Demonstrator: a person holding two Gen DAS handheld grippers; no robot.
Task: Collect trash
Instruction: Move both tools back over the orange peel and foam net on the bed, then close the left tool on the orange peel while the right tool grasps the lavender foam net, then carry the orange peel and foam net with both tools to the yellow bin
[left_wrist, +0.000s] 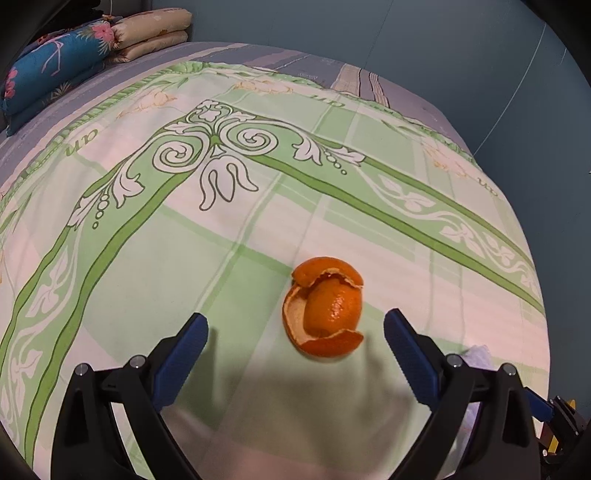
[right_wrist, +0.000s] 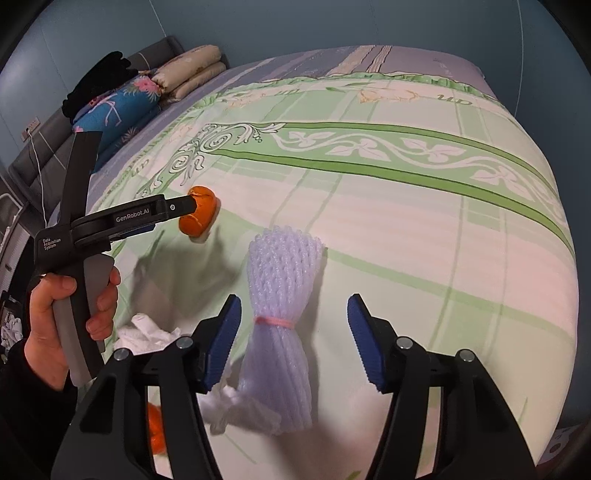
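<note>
- Hovering over the green-patterned bedspread (left_wrist: 258, 229), both grippers angled down, each lined up on its own bit of trash.
- Left gripper (left_wrist: 295, 325): jaws wide apart, nothing between the pads; curled orange peel (left_wrist: 325, 306) lies on the cover just ahead of the tips, slightly toward the right-hand finger, not touched.
- Right gripper (right_wrist: 293, 321): jaws apart, not pressing anything; white foam fruit net (right_wrist: 280, 321), tied with a pink band (right_wrist: 275, 322), lies lengthwise between the fingers with a gap on both sides.
- Crumpled white tissue (right_wrist: 146, 334) beside the right gripper's left finger; another orange scrap (right_wrist: 155, 424) low in the right wrist view, partly hidden.
- The person's hand (right_wrist: 62, 317) grips the left tool's handle.
- Doing it well, my judgement:
  - left: shift a touch so the peel sits centred, go lower so the pads bracket the whole curl, close gently; peel is springy and thin, could flip out or tear.
  - right: close around the banded waist, the narrowest and firmest spot; foam squashes, so squeeze well in.
  - keep tips off the bedspread so no fabric gets pinched.
- No bin visible in either view.
</note>
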